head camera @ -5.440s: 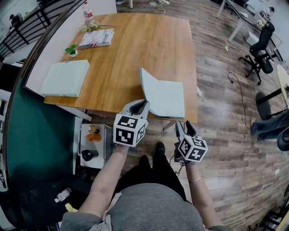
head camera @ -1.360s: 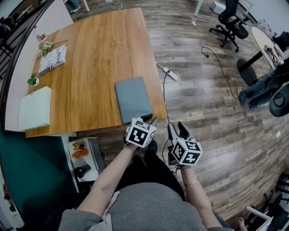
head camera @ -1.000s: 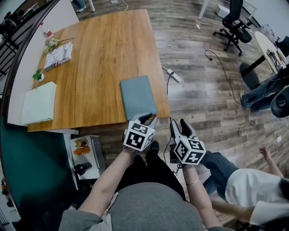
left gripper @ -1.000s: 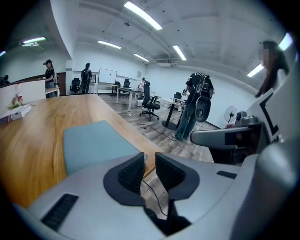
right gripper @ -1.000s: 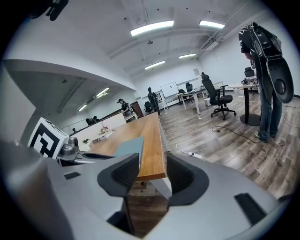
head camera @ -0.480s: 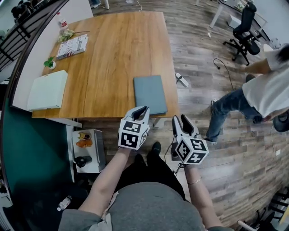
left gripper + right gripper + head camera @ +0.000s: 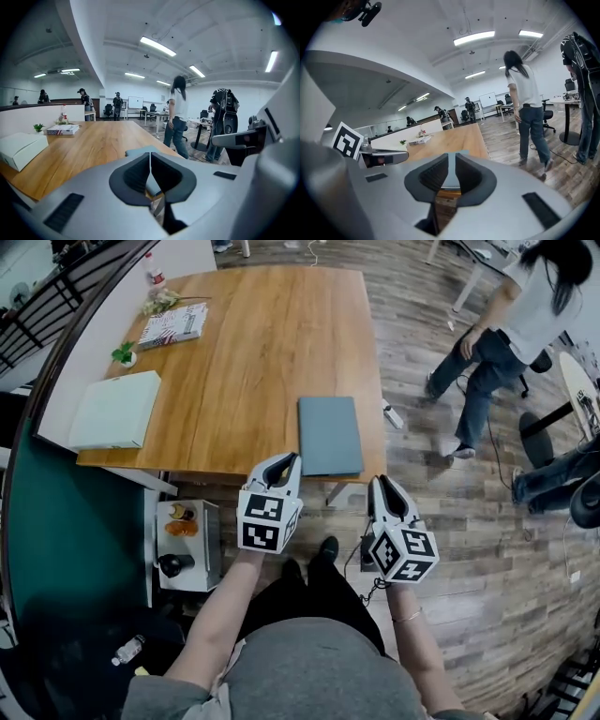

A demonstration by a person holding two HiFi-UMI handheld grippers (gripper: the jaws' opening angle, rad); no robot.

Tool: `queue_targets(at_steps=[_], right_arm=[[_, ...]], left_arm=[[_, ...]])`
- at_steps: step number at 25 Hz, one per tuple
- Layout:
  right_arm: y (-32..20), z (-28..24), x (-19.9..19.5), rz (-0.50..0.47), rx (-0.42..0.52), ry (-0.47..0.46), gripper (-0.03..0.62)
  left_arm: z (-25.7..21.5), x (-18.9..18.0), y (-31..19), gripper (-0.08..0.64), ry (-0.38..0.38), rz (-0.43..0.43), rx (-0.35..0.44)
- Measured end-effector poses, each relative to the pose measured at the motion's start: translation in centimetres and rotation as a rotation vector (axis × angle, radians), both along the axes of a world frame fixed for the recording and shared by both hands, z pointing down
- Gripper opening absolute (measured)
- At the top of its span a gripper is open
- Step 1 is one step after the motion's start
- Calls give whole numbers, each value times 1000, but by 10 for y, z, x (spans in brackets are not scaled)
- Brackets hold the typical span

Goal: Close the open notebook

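Note:
The grey-blue notebook [image 7: 330,435] lies closed and flat near the front right edge of the wooden table [image 7: 253,362]. Both grippers hang in front of that edge, off the table and apart from the notebook. My left gripper [image 7: 286,459] is shut with nothing in it; in the left gripper view its pads [image 7: 150,157] meet and the notebook [image 7: 140,151] lies beyond them. The right gripper [image 7: 385,487] is closing. In the right gripper view a narrow gap [image 7: 452,161] remains, with nothing in it; the notebook [image 7: 451,173] shows through it, farther off.
A white box [image 7: 114,411], a small plant [image 7: 123,354], a magazine [image 7: 174,324] and a bottle [image 7: 153,277] sit at the table's left and far side. A person [image 7: 511,324] walks on the floor at right. A low shelf [image 7: 183,540] stands under the table's front left.
The notebook, open with one cover raised in the earliest frame, now lies closed. Both grippers have drawn back from its near edge and risen, their jaws narrowing. A person has crossed the floor at right.

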State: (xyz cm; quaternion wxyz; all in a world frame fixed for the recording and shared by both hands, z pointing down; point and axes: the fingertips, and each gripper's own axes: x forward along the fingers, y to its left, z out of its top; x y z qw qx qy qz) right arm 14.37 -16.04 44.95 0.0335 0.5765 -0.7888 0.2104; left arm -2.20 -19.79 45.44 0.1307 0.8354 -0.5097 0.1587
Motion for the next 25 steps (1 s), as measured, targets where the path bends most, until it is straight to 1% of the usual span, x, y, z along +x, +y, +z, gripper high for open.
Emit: queue_targets(at_steps=[5,17,25], right_arm=[[2,-10,-6,-8,30,14,8],[9,-23,-18,-64,67,21,3],[14,-28,-21,-64,76,56,3]], left_arm=[[-8,-20,5,28,13,-39,20],[-16,-64,21,28,29,-145,46],[-17,-75,33,28,36,-170,56]])
